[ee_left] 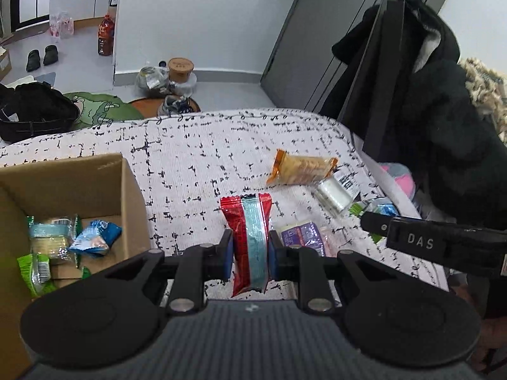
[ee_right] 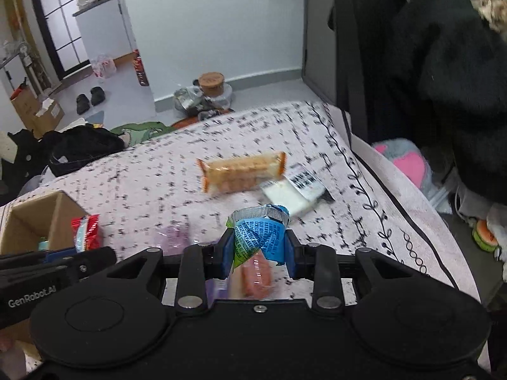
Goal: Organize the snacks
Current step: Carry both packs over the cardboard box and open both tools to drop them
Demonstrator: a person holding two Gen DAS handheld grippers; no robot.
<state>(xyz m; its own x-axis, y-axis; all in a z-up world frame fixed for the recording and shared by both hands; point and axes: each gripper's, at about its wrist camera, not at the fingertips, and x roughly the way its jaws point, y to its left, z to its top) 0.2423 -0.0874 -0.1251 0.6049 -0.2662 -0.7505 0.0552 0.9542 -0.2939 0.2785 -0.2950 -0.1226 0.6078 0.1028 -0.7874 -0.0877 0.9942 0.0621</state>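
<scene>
I am working over a white bedspread with a broken black grid print (ee_left: 202, 145), which fills most of both views. At its left edge stands an open brown cardboard box (ee_left: 126, 190); inside it lie several small wrapped snacks, among them a blue packet (ee_left: 96, 237) and a green-edged packet (ee_left: 35, 269).

My left gripper (ee_left: 250, 247) has its blue-padded fingers clamped on a red snack packet with a pale blue stripe (ee_left: 250, 240). The packet stands upright between the pads, clear of the cover, just to the right of the box. In the right wrist view the same red packet (ee_right: 85, 232) shows beside the box wall.

My right gripper (ee_right: 259, 250) has its fingers pressed against a blue and green foil packet with a crimped silver top (ee_right: 259, 234), and this one too is off the cover. The right gripper's black arm (ee_left: 443, 247) reaches in from the right edge of the left view.

Loose on the bedspread, further out, lie a long orange-ended cracker pack (ee_left: 301, 167) and, touching its right end, a clear white-filled packet with a barcode label (ee_left: 336, 190). Nearer, a purple wrapper (ee_left: 301, 234) lies just beside the left gripper's right finger.
</scene>
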